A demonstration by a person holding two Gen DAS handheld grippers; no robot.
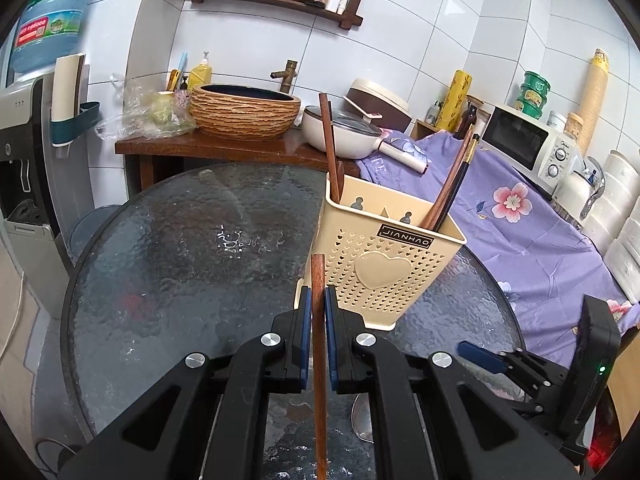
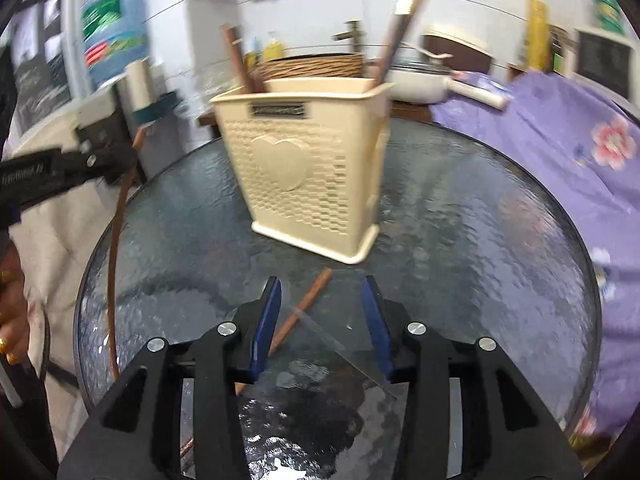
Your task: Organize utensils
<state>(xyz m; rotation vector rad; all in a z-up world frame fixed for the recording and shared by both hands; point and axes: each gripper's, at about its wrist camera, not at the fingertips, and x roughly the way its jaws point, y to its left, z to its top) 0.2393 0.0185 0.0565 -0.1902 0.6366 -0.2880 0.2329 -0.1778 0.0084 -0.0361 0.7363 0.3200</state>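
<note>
A cream plastic utensil holder (image 1: pixel 384 256) with a heart on its front stands on the round glass table (image 1: pixel 180 260); it also shows in the right wrist view (image 2: pixel 308 168). Several wooden and dark utensils (image 1: pixel 448 188) stick out of it. My left gripper (image 1: pixel 318 304) is shut on a long wooden chopstick (image 1: pixel 319 344), held just in front of the holder's left corner; in the right wrist view this chopstick (image 2: pixel 114 264) hangs down at the left. My right gripper (image 2: pixel 320 300) is open above another wooden chopstick (image 2: pixel 302 308) lying on the glass.
A metal spoon (image 1: pixel 362 420) lies on the glass under my left gripper. Behind the table are a wooden counter with a basin (image 1: pixel 244 114), a pan (image 1: pixel 340 132), a purple flowered cloth (image 1: pixel 520 220) and a microwave (image 1: pixel 528 144). A water dispenser (image 1: pixel 24 160) stands left.
</note>
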